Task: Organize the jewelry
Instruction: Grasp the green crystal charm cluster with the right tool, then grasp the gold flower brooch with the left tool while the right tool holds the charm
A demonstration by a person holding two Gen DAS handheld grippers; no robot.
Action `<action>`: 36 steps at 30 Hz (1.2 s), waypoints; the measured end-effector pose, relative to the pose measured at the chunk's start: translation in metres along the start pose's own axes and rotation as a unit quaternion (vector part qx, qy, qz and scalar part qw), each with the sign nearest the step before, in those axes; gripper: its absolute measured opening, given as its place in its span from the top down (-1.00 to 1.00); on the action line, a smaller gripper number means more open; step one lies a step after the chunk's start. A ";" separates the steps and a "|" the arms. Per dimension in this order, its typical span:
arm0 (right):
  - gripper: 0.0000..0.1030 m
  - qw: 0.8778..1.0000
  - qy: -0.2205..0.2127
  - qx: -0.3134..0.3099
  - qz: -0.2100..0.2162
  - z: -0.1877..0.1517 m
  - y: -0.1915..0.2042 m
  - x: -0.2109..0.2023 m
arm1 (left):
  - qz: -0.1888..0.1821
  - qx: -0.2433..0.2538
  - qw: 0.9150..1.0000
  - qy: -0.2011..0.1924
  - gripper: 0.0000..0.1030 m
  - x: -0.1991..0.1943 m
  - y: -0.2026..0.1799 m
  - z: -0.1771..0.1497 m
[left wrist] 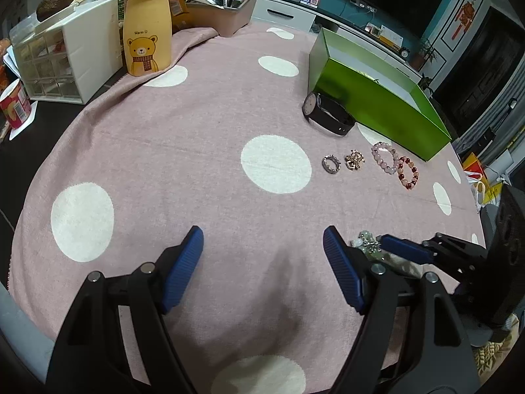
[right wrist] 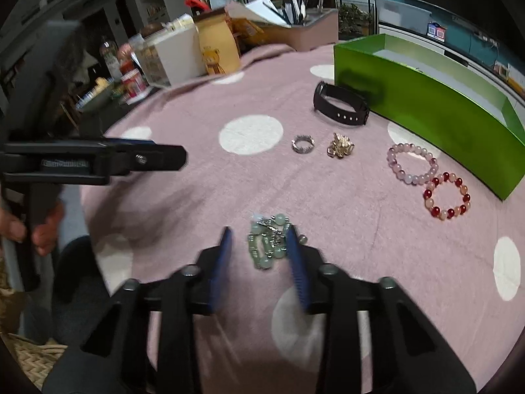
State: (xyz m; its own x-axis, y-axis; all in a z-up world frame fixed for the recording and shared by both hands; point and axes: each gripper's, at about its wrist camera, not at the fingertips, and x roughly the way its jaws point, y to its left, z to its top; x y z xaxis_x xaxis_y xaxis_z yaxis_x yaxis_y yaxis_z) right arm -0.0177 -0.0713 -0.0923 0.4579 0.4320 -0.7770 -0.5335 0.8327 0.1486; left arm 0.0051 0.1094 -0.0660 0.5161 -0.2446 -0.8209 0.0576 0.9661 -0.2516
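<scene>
On the pink spotted cloth lie a black watch point(left wrist: 328, 113) point(right wrist: 341, 105), a silver ring point(left wrist: 331, 163) point(right wrist: 303, 143), a gold ring point(left wrist: 354, 160) point(right wrist: 340, 145), a pink bead bracelet point(left wrist: 385, 157) point(right wrist: 412, 162) and a red bead bracelet point(left wrist: 408, 172) point(right wrist: 447, 195). An open green box point(left wrist: 377, 105) point(right wrist: 426, 105) stands behind them. My right gripper point(right wrist: 261, 239) point(left wrist: 377, 246) is open, its fingers on either side of a green bead bracelet point(right wrist: 267, 243) point(left wrist: 367, 244) on the cloth. My left gripper point(left wrist: 262, 239) is open and empty above bare cloth.
At the back left stand a yellow bear jar point(left wrist: 147, 29), a white drawer unit point(left wrist: 65, 55), a pen tray point(left wrist: 226, 6) and a red cup point(left wrist: 14, 105). The cloth's edge drops off at right point(left wrist: 466, 177).
</scene>
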 end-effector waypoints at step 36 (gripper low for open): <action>0.83 0.975 -0.120 0.173 -0.062 -0.031 -0.125 -0.086 | -0.025 0.167 0.986 0.005 0.22 0.099 -0.120 0.058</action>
State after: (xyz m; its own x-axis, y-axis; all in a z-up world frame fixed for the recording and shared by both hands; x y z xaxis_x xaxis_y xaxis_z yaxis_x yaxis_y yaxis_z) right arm -0.0126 -0.2232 -0.0627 0.6797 0.3541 -0.6424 -0.2094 0.9330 0.2927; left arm 0.0988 -0.0263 -0.0870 0.4978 -0.2915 -0.8168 0.3616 0.9258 -0.1100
